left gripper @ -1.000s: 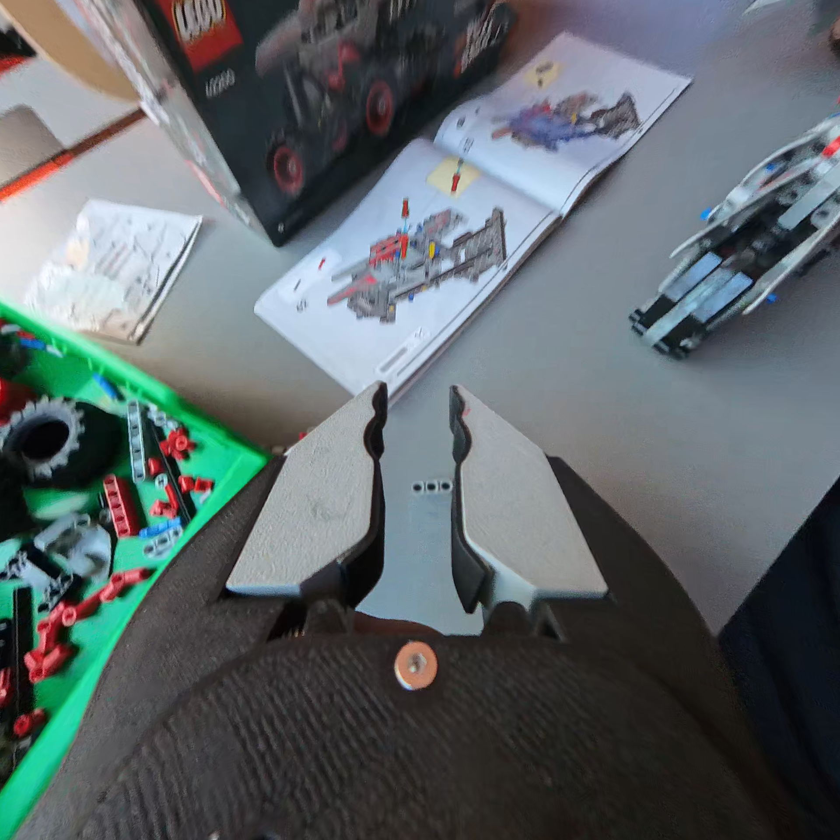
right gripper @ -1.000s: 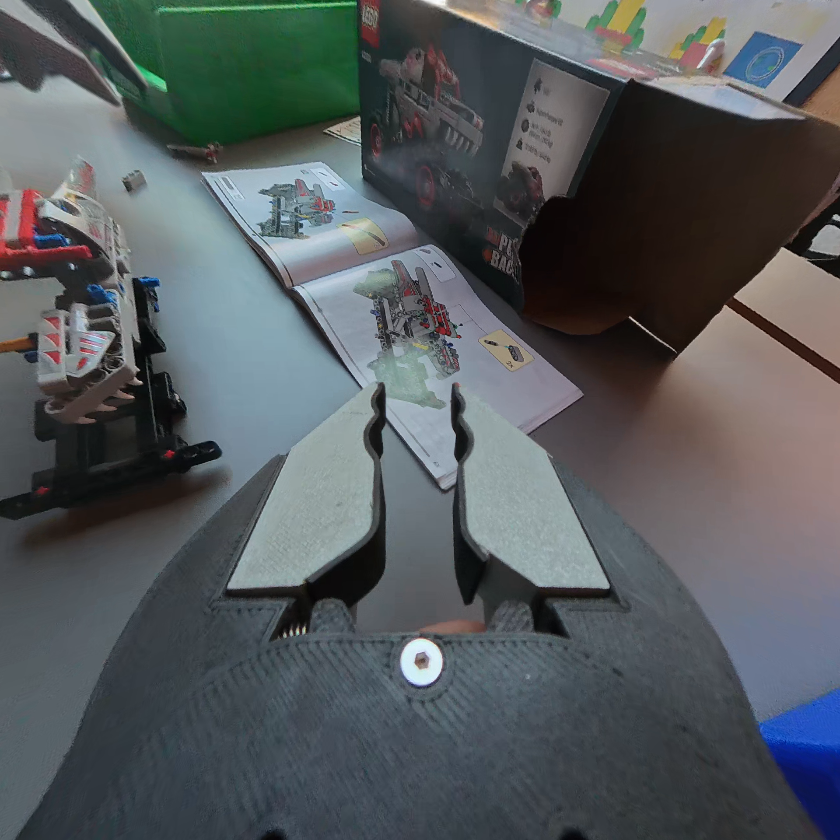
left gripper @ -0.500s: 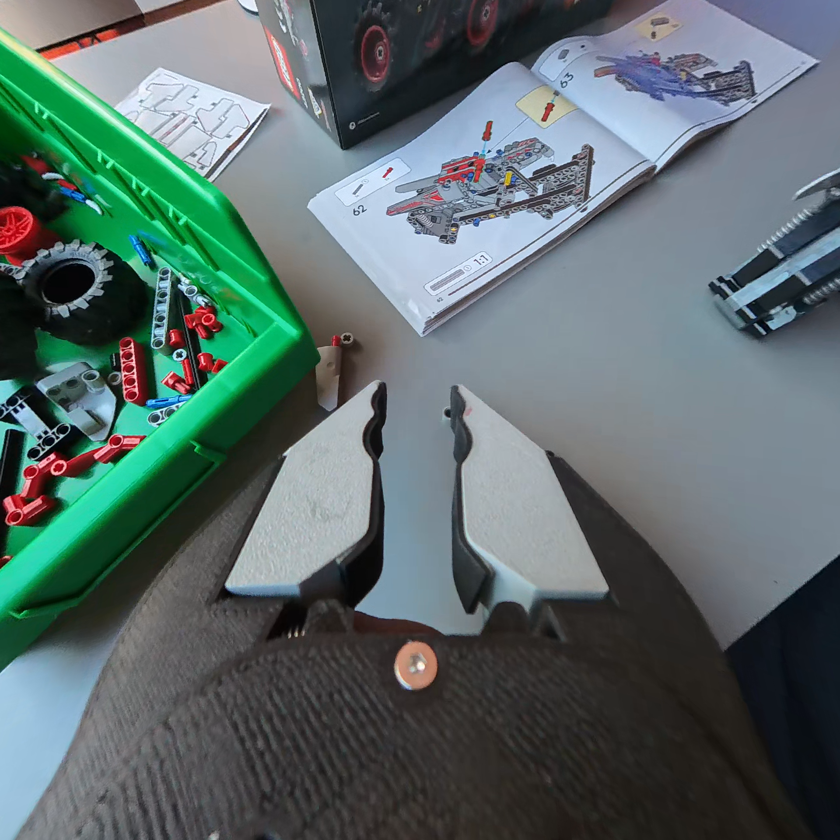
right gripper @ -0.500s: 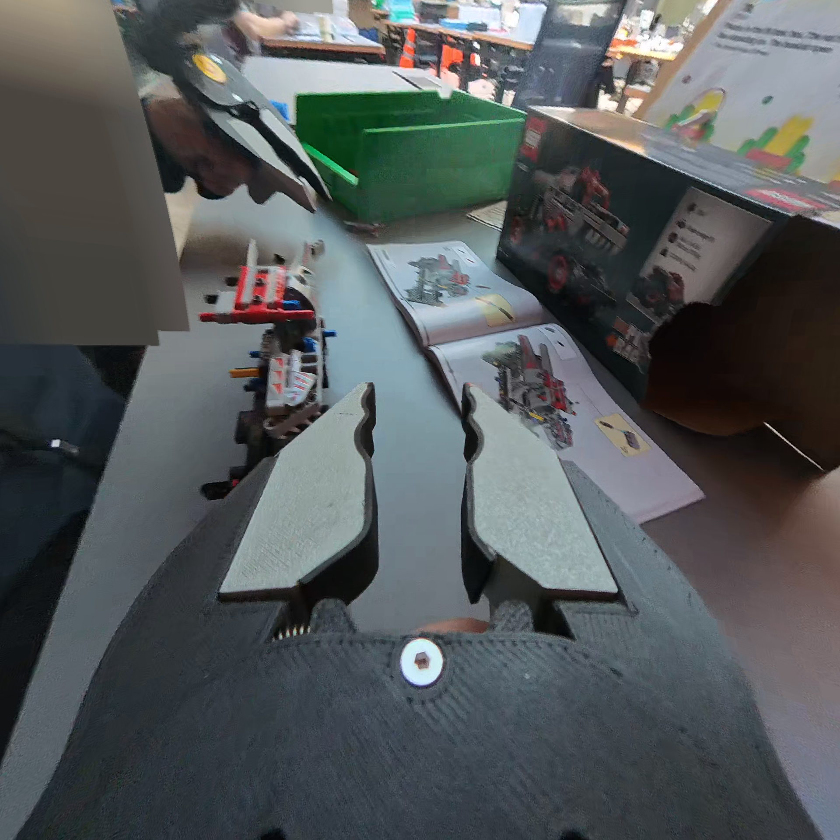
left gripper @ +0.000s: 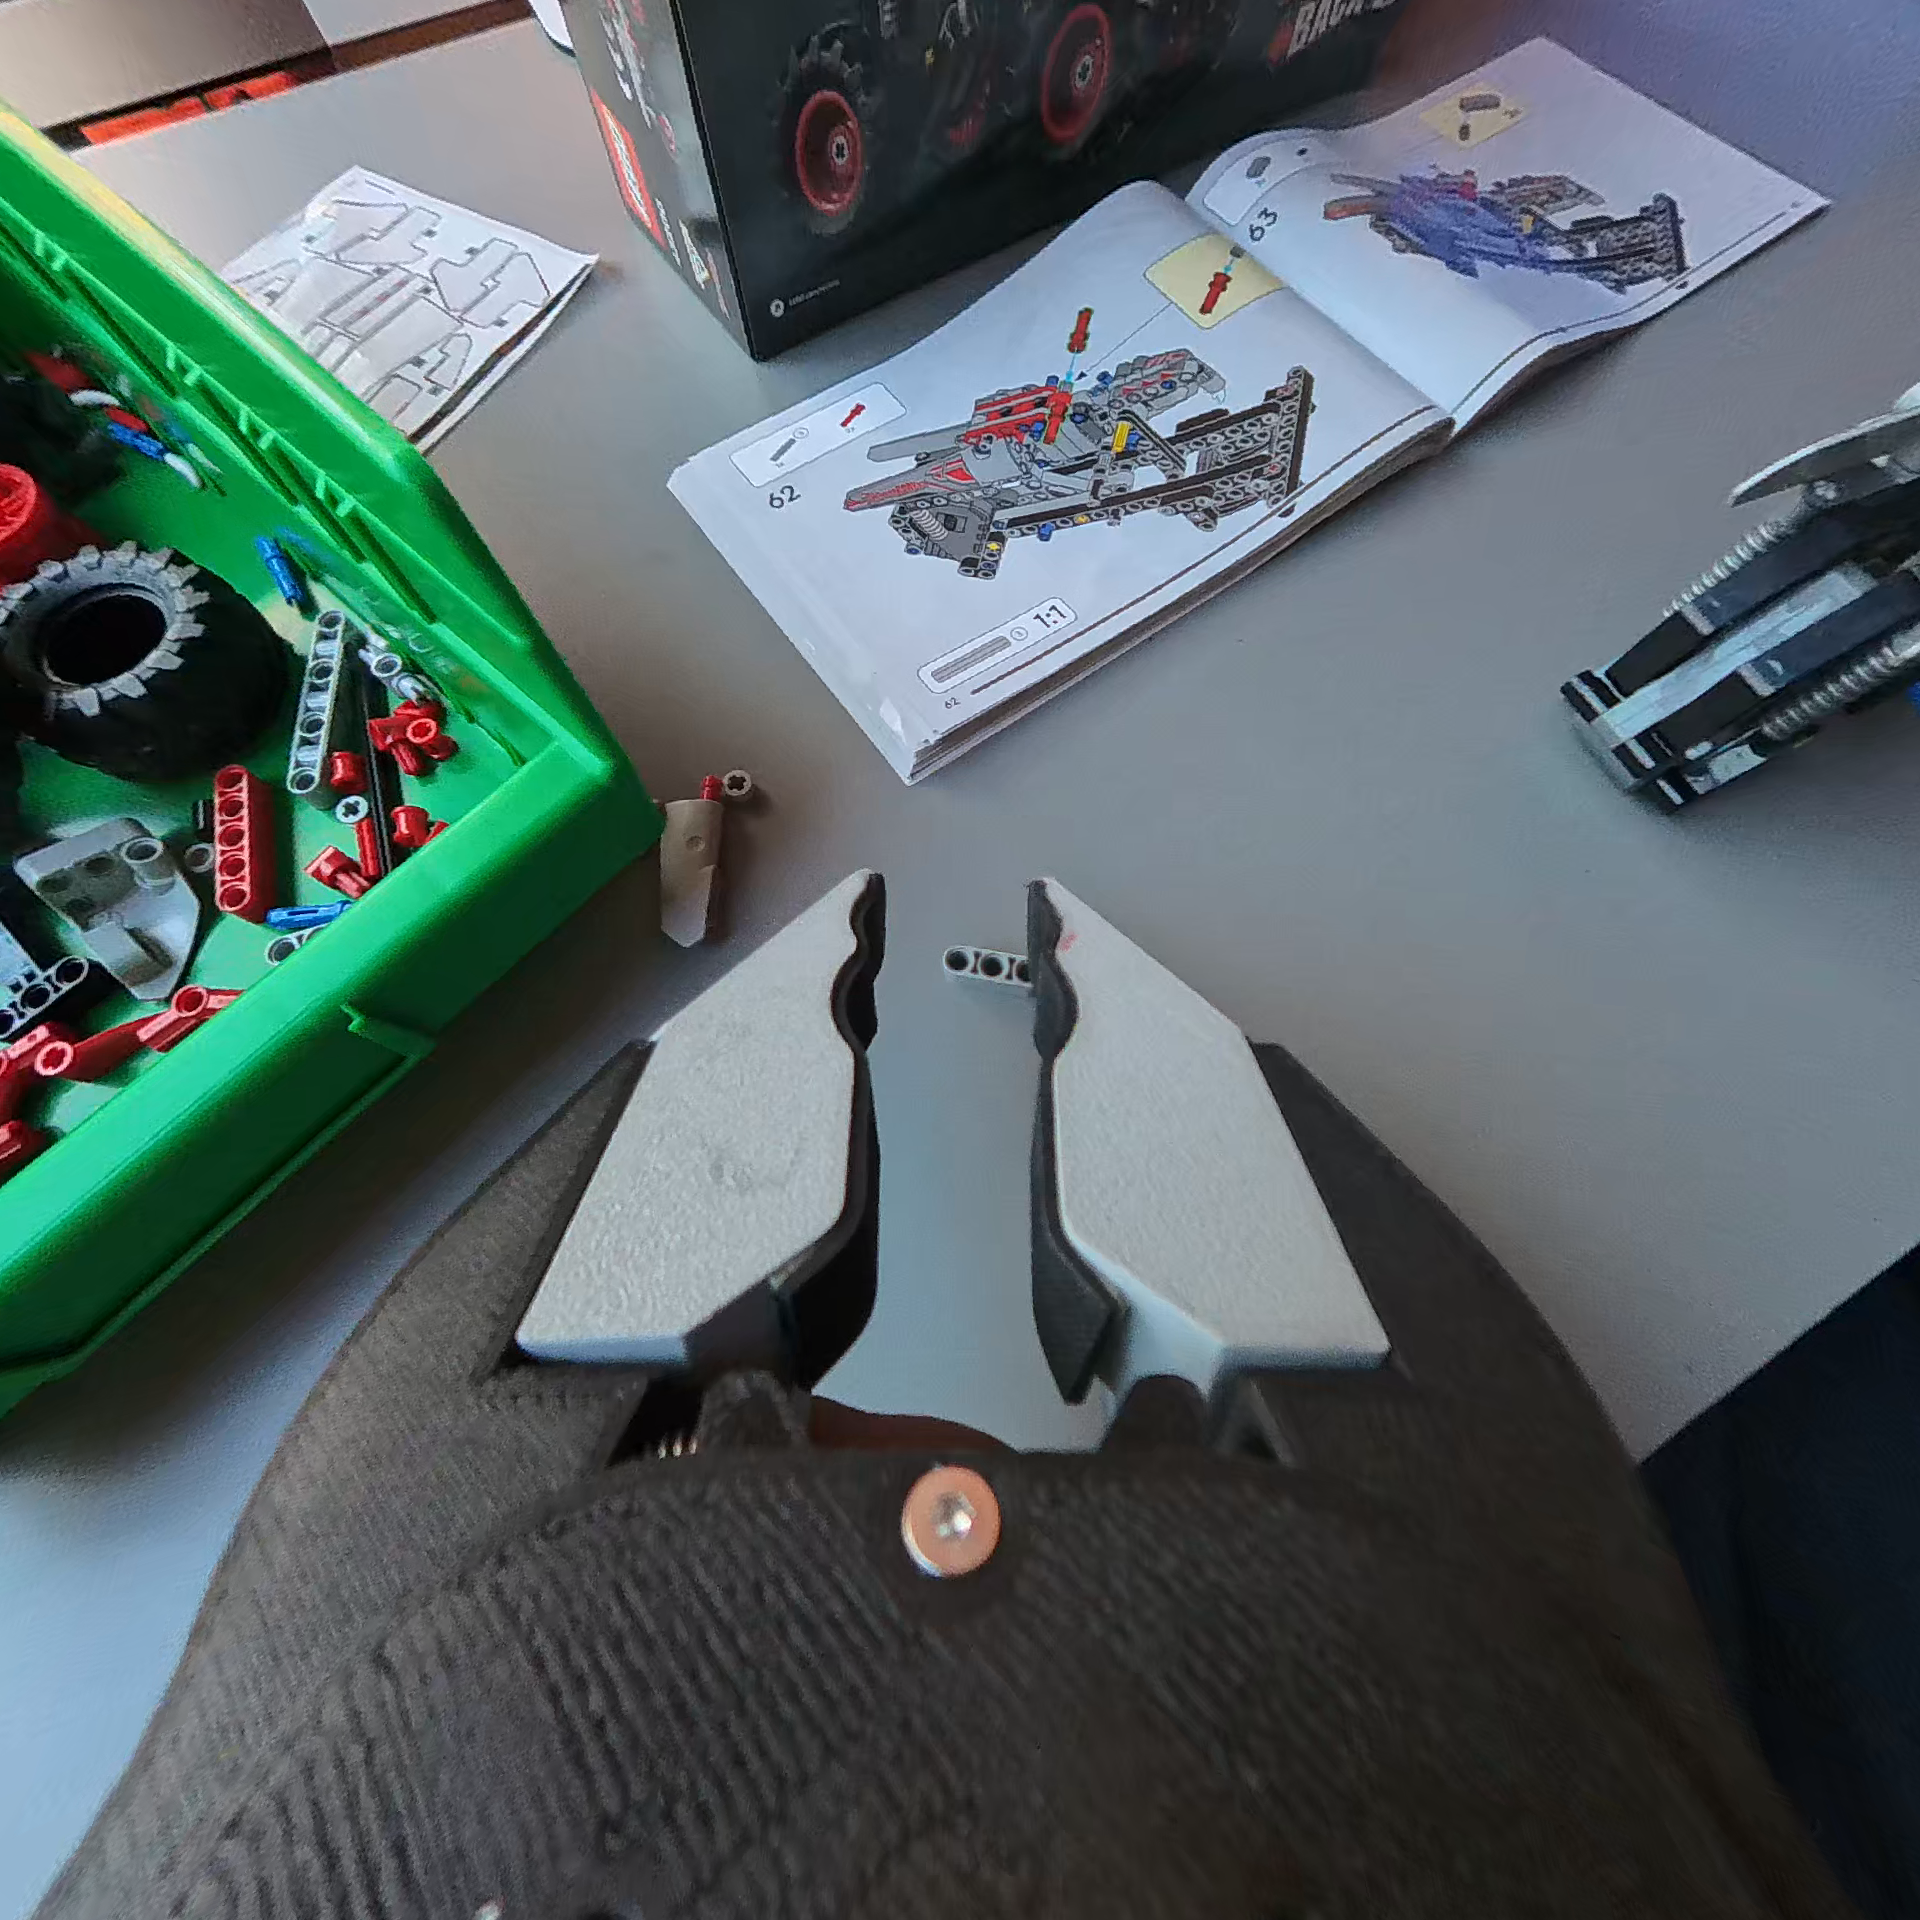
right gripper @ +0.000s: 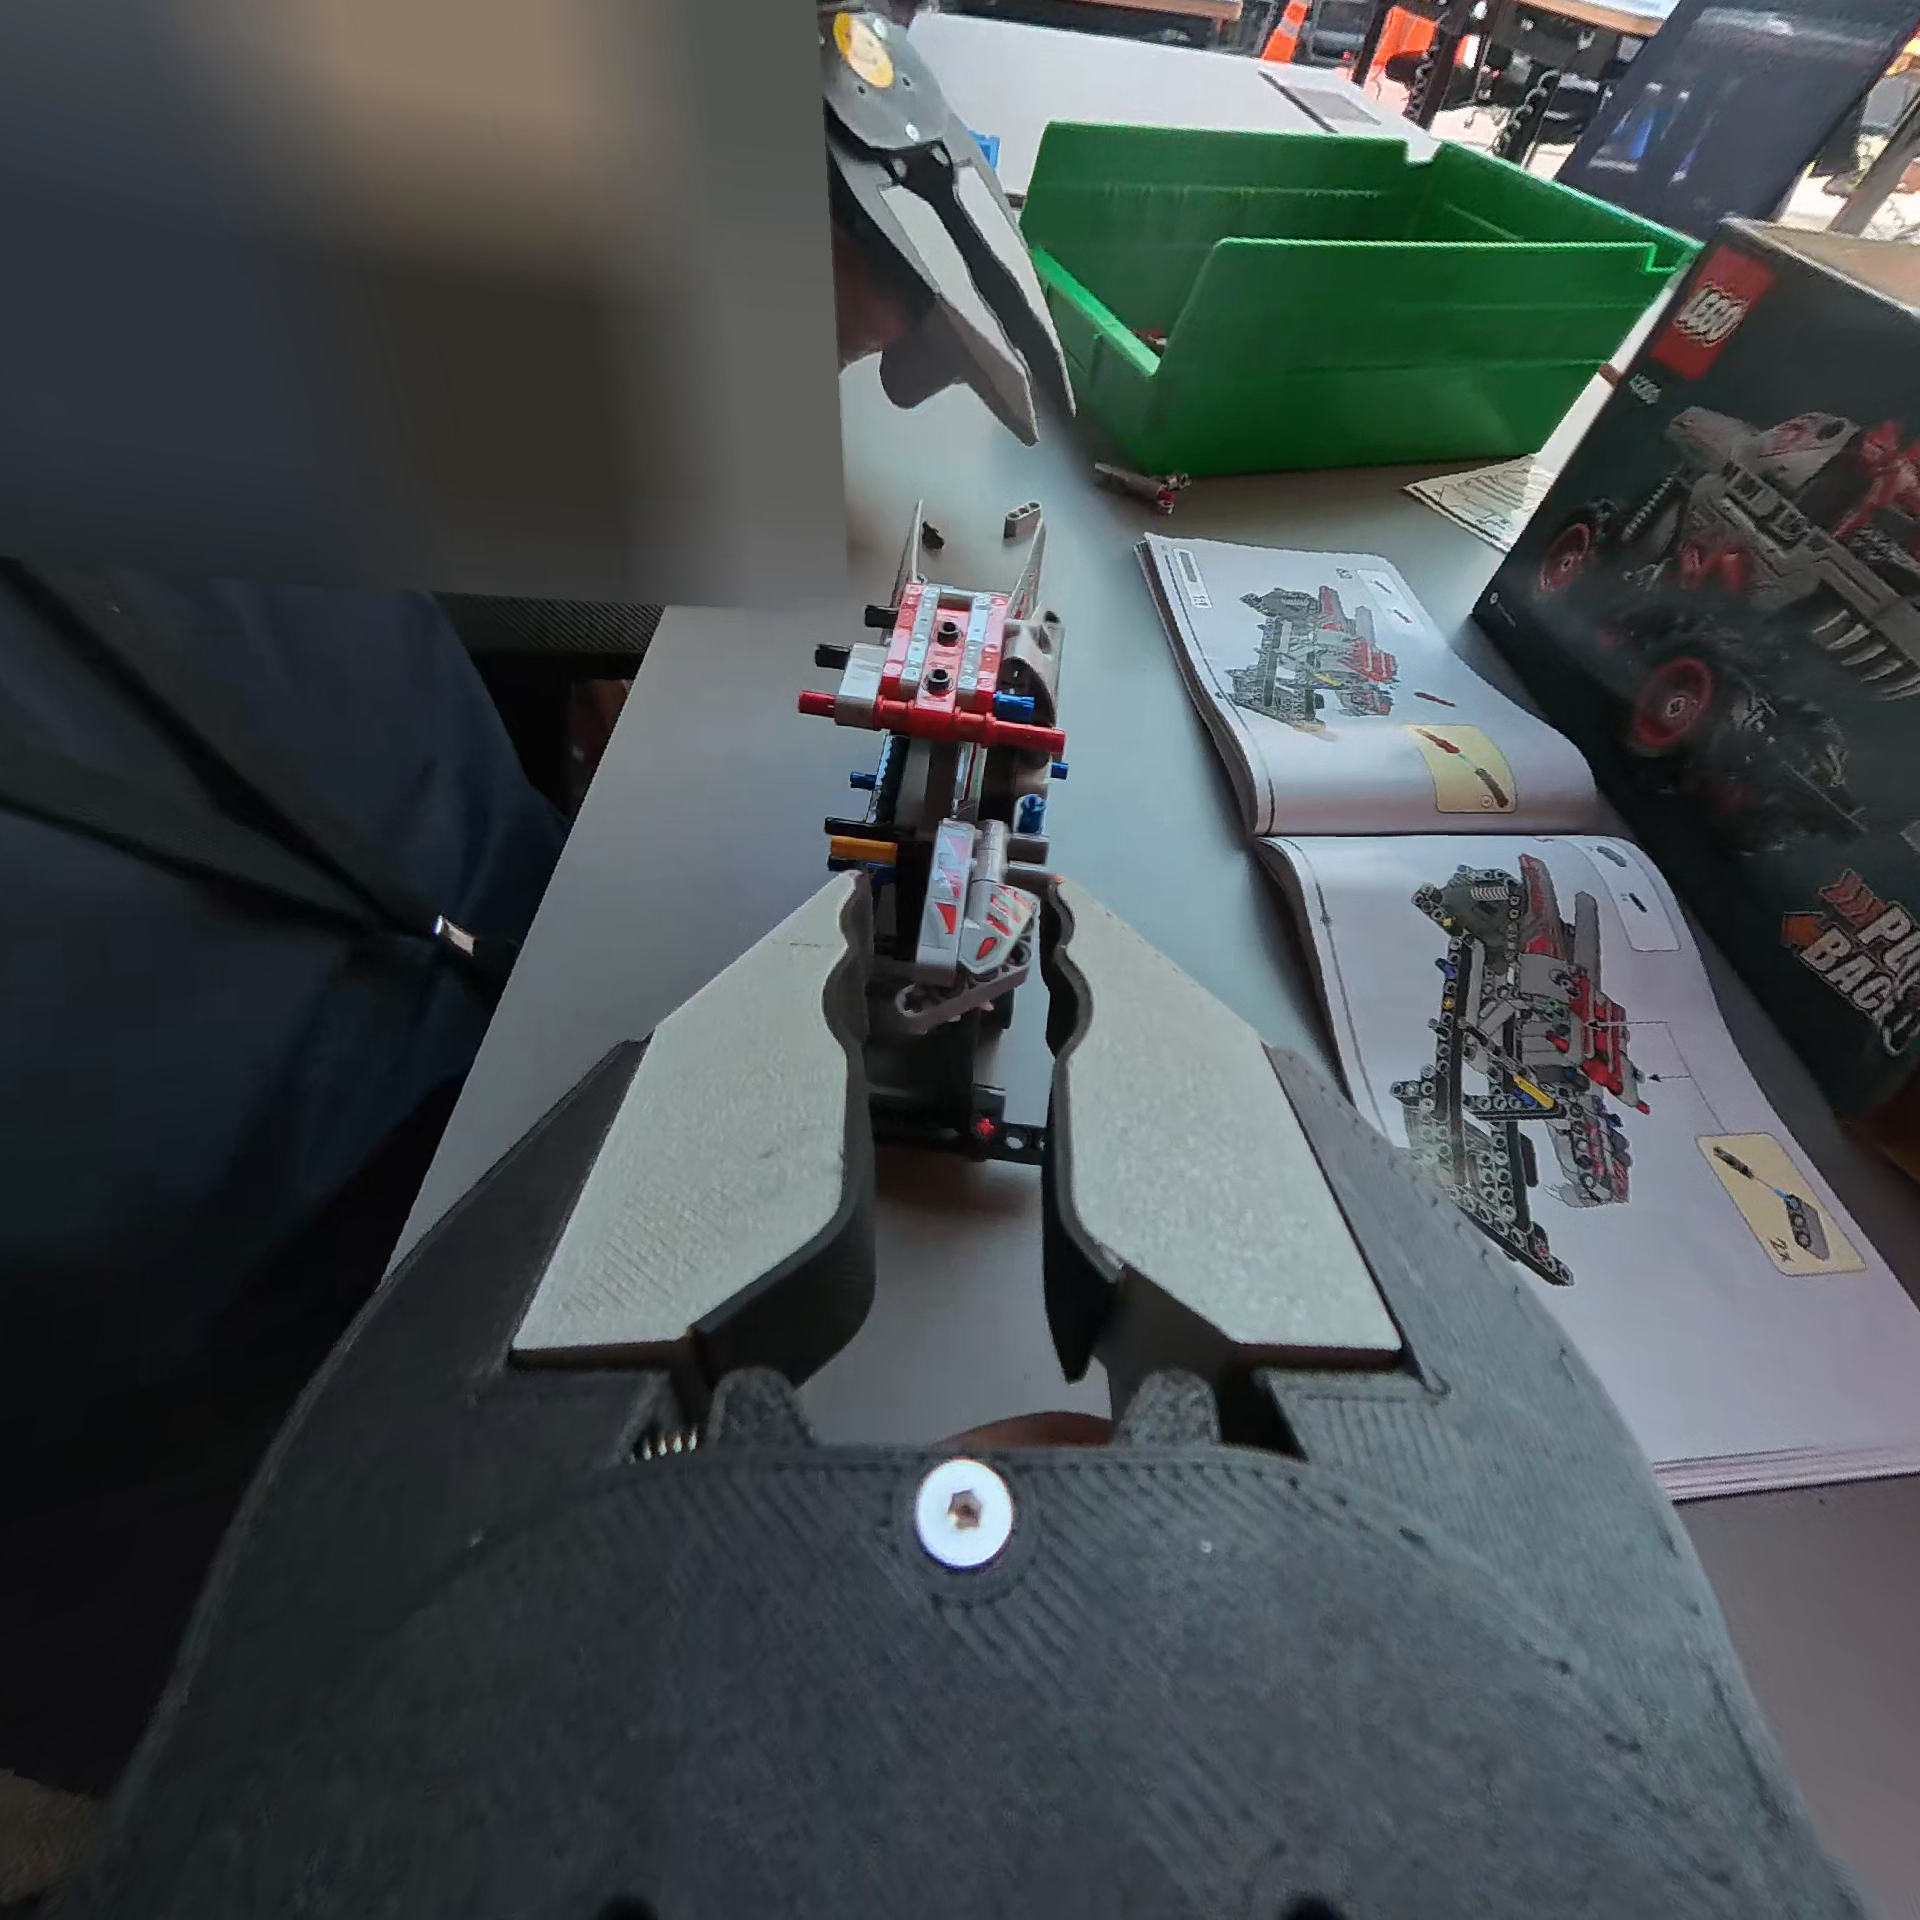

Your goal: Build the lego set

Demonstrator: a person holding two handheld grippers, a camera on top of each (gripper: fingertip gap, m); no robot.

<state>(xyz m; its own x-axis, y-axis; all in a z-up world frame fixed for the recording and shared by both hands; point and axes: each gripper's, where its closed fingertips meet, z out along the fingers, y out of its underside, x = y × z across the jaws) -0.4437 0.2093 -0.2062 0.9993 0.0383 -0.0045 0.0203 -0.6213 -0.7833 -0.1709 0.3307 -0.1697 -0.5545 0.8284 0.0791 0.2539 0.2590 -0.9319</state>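
Observation:
My left gripper (left gripper: pixel 956 904) is open and hovers low over the grey table. A small grey three-hole beam (left gripper: pixel 982 966) lies on the table between its fingertips, close to the right finger; the same beam also shows in the right wrist view (right gripper: pixel 1023 517). My right gripper (right gripper: pixel 956 914) is open. The near end of the partly built red, grey and black model (right gripper: pixel 951 727) stands between its fingertips; I cannot tell if they touch it. The model's end also shows in the left wrist view (left gripper: pixel 1756 675). The left gripper appears far off in the right wrist view (right gripper: pixel 966 281).
A green bin (left gripper: pixel 447 831) of loose parts and tyres stands to the left. A small tan panel piece with a red pin (left gripper: pixel 694 847) lies beside it. An open instruction booklet (left gripper: pixel 1091 540), the dark set box (left gripper: pixel 935 135) and a sticker sheet (left gripper: pixel 405 281) lie beyond. A person in dark clothing (right gripper: pixel 208 935) is at the table edge. Across from one pair of fingers to the other is roughly 30 centimetres.
My left gripper drew back towards the bin, and the grey beam now lies between its tips. My right gripper swung left from the booklet to the model and opened slightly wider.

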